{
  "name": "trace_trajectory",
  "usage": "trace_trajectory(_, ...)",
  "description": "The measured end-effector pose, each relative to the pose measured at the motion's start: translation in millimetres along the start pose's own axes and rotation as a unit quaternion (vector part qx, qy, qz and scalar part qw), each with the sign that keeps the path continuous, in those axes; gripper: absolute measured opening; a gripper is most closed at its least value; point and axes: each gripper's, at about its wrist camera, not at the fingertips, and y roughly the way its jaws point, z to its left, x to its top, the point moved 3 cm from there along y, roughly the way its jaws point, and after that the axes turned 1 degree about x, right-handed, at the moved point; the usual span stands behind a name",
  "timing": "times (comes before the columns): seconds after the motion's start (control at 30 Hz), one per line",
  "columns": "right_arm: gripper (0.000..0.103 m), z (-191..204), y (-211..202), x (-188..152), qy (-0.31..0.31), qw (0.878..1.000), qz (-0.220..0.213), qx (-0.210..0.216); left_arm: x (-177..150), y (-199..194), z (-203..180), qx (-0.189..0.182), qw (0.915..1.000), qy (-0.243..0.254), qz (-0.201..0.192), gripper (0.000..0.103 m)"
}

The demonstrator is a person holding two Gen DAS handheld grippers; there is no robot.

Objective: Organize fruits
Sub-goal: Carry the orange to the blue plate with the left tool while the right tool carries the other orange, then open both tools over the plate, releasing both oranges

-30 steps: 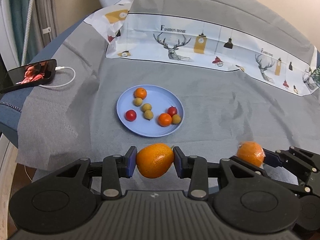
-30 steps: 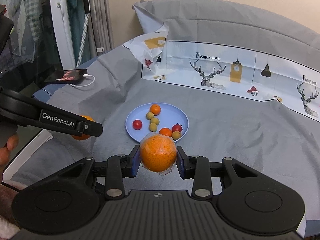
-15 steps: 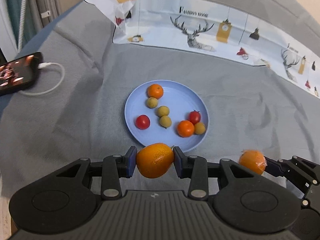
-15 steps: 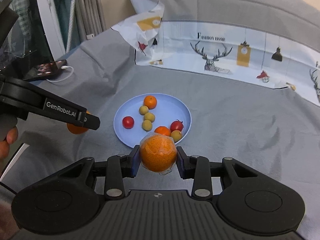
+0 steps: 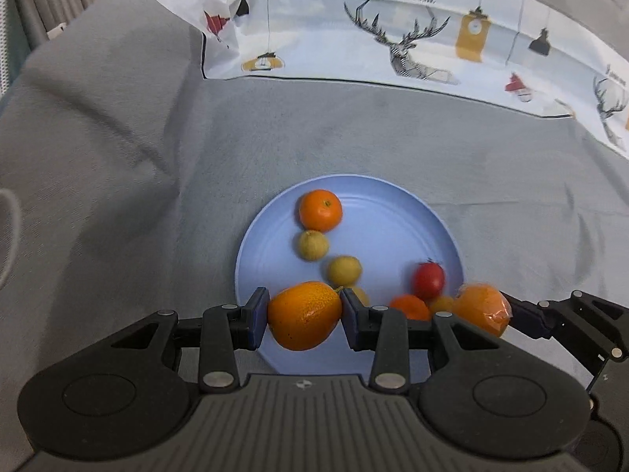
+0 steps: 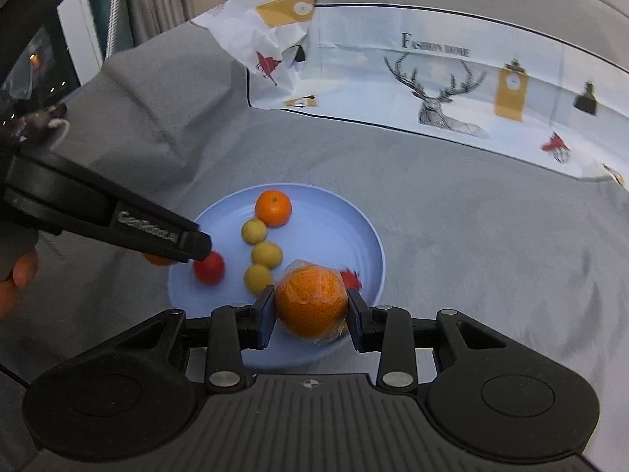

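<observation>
We found the left gripper [image 5: 304, 314] clamped on an oblong orange fruit [image 5: 304, 314], its fingers [image 5: 257, 316] pressed against either end of the fruit, over the near rim of the blue plate [image 5: 393, 220]. The right gripper [image 6: 310, 308] was closed on a round orange in clear plastic wrap [image 6: 310, 305], likewise held over the plate's near part. The plate sat on a grey cloth [image 5: 118, 157] with a printed deer-pattern sheet [image 5: 393, 39] beyond it.

On the plate we noted a small mandarin [image 5: 320, 210] at the far side and yellowish round fruits [image 5: 311, 244] in a line below it.

The left wrist view alone showed a red tomato [image 5: 428, 280] on the right part of the plate, with a second small orange fruit [image 5: 409, 306] just beside it; in the right wrist view that area was mostly covered by the wrapped orange, and only a red sliver showed. The right wrist view alone showed another red tomato [image 6: 209, 267] on the left part of the plate, just at the tip of the left gripper's finger; in the left wrist view it was hidden behind the held fruit and fingers. That view also showed part of a hand [image 6: 15, 279] at the left edge.

The third yellowish fruit was half hidden in the left wrist view. The oblong fruit was nearly all concealed behind the left gripper in the right wrist view. We could not tell whether either held fruit touched the plate.
</observation>
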Motion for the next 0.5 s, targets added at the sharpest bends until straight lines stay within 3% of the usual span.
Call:
trace_trajectory(0.1,0.039,-2.8,25.2,2.6,-0.014,1.000,0.004,-0.005,6.1,19.5,-0.4,0.008,0.9999,0.000,0.008,0.044)
trace_trajectory(0.13,0.039,-3.6,32.8,3.8,-0.019,1.000,0.005,-0.005,8.8,23.0,0.5,0.008,0.9999,-0.001,0.008,0.053)
trace_trajectory(0.17,0.039,-3.5,38.8,5.3,-0.024,1.000,0.007,-0.002,12.1,23.9,1.1,0.008,0.9999,-0.002,0.007,0.078)
trace_trajectory(0.23,0.051,-3.2,44.4,10.1,-0.033,0.999,0.007,0.007,17.7,16.4,4.5,0.014,0.9998,-0.013,-0.011,0.102)
trace_trajectory(0.3,0.086,-4.0,38.9,13.7,-0.038,0.999,-0.003,-0.007,17.8,3.0,7.7,0.011,0.9992,-0.012,-0.036,0.103)
trace_trajectory(0.37,0.092,-4.1,25.5,10.7,-0.041,0.999,-0.016,-0.025,12.9,-4.4,8.7,0.015,0.9996,-0.003,-0.025,0.103)
trace_trajectory(0.5,0.094,-4.8,-8.3,-9.6,-0.036,0.999,0.004,-0.032,-16.1,-28.7,18.4,0.016,0.9997,-0.012,-0.010,0.103)
